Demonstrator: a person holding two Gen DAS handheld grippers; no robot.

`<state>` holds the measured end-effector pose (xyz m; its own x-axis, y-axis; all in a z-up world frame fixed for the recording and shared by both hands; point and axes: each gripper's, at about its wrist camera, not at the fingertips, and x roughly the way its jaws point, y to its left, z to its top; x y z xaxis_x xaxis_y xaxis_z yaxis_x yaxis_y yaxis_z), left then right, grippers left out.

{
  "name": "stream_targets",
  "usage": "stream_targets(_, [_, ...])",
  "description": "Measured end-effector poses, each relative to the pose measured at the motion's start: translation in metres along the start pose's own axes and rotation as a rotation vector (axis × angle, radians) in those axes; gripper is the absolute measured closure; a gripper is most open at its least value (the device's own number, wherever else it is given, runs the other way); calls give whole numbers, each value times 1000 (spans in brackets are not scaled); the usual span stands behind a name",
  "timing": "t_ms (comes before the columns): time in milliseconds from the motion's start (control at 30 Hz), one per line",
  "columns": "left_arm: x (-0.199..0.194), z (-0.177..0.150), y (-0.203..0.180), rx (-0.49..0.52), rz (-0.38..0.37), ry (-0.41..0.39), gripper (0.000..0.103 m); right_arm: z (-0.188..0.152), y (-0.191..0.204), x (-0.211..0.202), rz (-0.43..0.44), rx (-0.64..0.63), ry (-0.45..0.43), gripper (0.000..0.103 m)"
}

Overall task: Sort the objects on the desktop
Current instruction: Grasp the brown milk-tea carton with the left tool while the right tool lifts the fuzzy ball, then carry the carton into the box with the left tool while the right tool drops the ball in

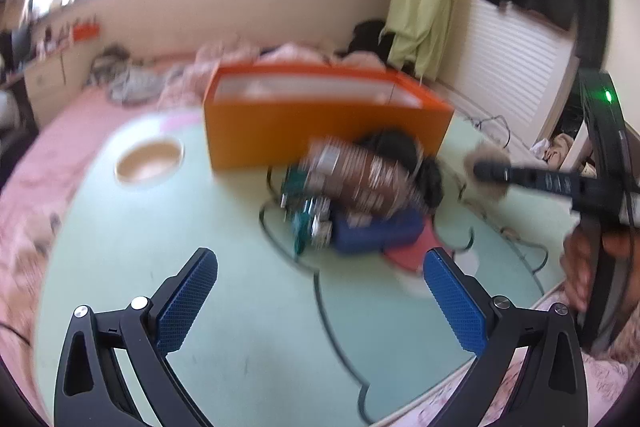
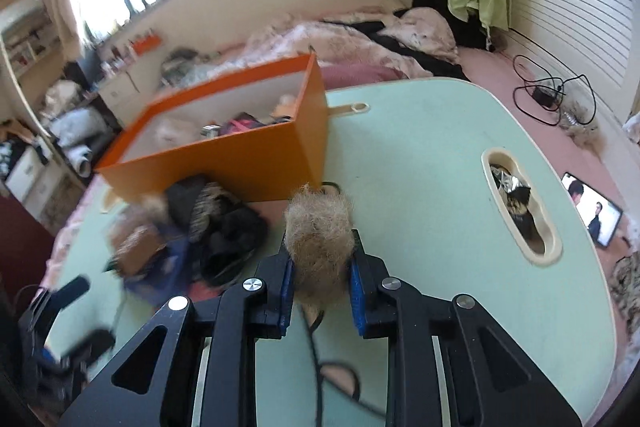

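My right gripper (image 2: 320, 261) is shut on a tan furry ball (image 2: 318, 235), with the blue pads pressing both its sides above the pale green table (image 2: 420, 155). The left wrist view shows that same furry ball (image 1: 486, 155) at the tip of the right gripper (image 1: 496, 173), to the right of the pile. My left gripper (image 1: 322, 293) stands open and empty over the table (image 1: 200, 227), short of the blurred pile: a brown cylinder (image 1: 360, 181), a green item (image 1: 304, 223), a blue item (image 1: 376, 237), a pink item (image 1: 412, 253). An open orange box (image 1: 320, 125) (image 2: 248, 157) stands behind, with several items inside.
A black fuzzy heap (image 2: 228, 231) lies against the box front. The table has a round cup recess (image 1: 150, 159) and an oval slot (image 2: 520, 203). A black cable (image 1: 320, 291) crosses the tabletop. Bedding surrounds the table; a lit phone (image 2: 592, 213) and cables (image 2: 548, 95) lie beyond its right edge.
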<state>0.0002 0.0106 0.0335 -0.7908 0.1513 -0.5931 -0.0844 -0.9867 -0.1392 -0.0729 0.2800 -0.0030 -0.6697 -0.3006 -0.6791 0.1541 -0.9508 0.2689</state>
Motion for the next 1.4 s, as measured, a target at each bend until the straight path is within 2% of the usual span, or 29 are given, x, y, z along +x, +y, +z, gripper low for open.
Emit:
stream_targets(133, [8,26,-23,133,9,-33,0,-17,10,-8,53,-13,-13,79])
stream_targets(233, [30,40,-36,203,-17,22,0,-24,23,-2,41,-71,17,79])
stream_targets(333, [49,50,-41,237,-15,64,1,-25,25,-3,45,-74,13,79])
stream_targets(367, [56,52,-40,236,-16,86,6,-25,24,-3,47,-66,13,79])
stream_targets(433, [67,51,-35,219,-23,131,30,-26,21,-3,53,-48,15,79])
stream_targets(500, [67,51,-32,211,-8,123,47,-27,20,-3,56,-37,18,79])
stream_targets(767, [24,42,-26,170,-59,7,47,-25,23,-7,50,-54,10,79])
stream_targets(967, [2,80,-13,148,-48,-65,47,-2,38,-17,102,-96,-11,79])
stream_targets(1100, [18,122,-5,140,5,-89,47,35,60,-22,94,-147,-73,79])
stream_targets(1233, [56,150,8,95,28,-47,47,77,74,0,96,-146,-69,79])
stream_targets(1333, [83,154,13,86,64,-22,47,92,78,28,21,-162,-72,78])
stream_targets(1367, [90,153,15,83,68,-10,43,94,77,36,4,-163,-70,77])
stream_targets(1400, [96,153,16,77,69,4,31,96,74,45,-6,-160,-60,76])
